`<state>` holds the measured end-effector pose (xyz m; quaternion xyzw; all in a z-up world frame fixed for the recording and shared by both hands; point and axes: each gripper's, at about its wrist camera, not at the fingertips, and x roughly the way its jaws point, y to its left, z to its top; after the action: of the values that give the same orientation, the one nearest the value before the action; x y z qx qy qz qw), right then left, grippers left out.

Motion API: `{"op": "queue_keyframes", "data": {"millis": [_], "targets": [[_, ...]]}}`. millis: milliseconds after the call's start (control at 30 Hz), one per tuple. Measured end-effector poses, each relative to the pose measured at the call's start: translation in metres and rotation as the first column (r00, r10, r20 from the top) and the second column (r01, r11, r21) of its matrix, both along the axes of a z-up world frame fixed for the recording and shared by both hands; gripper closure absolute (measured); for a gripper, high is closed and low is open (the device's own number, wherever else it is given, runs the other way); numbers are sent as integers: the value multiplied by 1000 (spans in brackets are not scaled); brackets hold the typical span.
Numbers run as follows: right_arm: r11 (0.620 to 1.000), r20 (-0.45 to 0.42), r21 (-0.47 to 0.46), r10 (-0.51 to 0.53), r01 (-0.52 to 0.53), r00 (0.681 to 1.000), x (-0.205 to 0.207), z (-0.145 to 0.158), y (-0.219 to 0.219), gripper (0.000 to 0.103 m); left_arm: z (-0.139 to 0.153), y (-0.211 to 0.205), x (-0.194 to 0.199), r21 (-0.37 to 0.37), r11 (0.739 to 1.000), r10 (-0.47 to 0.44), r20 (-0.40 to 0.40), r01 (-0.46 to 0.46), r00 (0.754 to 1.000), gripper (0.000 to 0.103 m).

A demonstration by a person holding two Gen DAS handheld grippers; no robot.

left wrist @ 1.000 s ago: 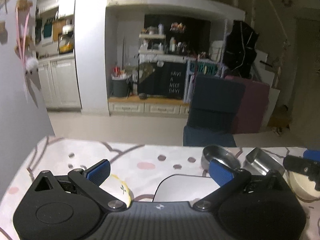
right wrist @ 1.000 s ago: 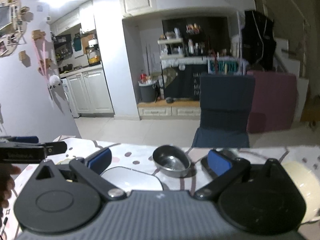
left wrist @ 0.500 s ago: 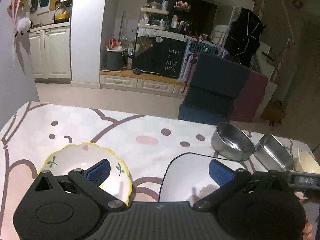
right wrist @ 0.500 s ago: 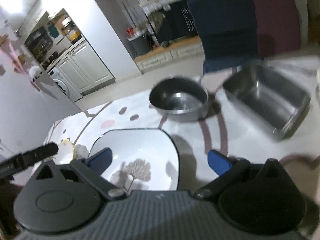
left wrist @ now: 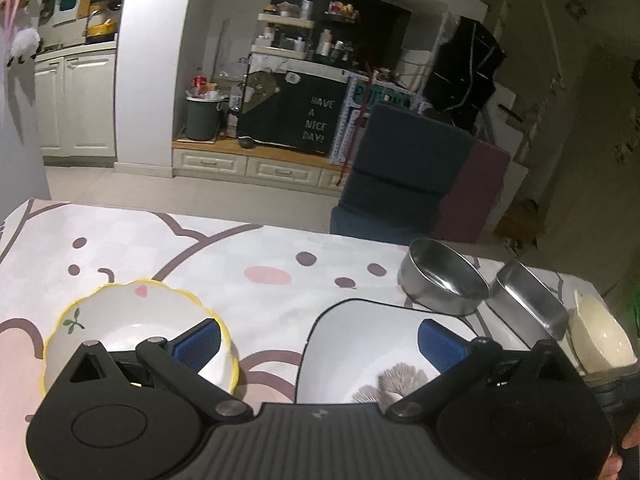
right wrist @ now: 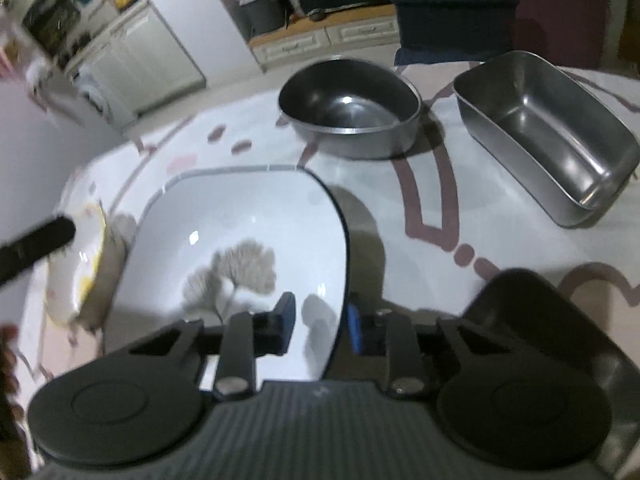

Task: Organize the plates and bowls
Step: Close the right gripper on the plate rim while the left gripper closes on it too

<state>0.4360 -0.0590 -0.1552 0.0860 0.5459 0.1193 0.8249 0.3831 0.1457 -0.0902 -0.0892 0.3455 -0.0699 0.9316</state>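
A white square plate with a dark rim and a grey tree print (right wrist: 240, 232) lies on the table; it also shows in the left wrist view (left wrist: 360, 344). My right gripper (right wrist: 322, 326) has its fingers nearly closed astride the plate's near right rim. A yellow-rimmed white bowl (left wrist: 132, 332) sits at the left. My left gripper (left wrist: 320, 344) is open above the table, its left finger over the bowl, its right over the plate. A round steel bowl (right wrist: 352, 108) and a rectangular steel pan (right wrist: 548, 132) stand behind the plate.
A cream bowl (left wrist: 600, 336) sits at the table's right edge. The tablecloth (left wrist: 260, 264) is pale with pink patterns. A dark blue chair (left wrist: 404, 172) stands behind the far table edge, kitchen cabinets beyond.
Both grippers tilted down toward the table. My right gripper dropped to the square plate and its fingers narrowed around the rim. My left gripper stayed open.
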Motion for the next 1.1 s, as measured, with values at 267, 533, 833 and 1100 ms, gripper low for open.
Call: {"op": "queue_keyframes", "data": {"millis": [267,533,833,1100], "targets": [[999,32,-34,9,-8,999,8,0,2,88,-8,-6,5,-23,998,-57,-61,56,996,0],[999,68,-33,-10,12,998,35,-2,4,87,-21,14,13,-180,983,2,-142,-27,990,4],[999,71,-18,34,-33,997,33,-2,-2,88,-45,14,17,-195,978,26,-250,-76,968,41],[996,86,-41,81,-78,993,30,-1,1,87,-59,10,23,-187,977,48,-292,-106,955,73]]}}
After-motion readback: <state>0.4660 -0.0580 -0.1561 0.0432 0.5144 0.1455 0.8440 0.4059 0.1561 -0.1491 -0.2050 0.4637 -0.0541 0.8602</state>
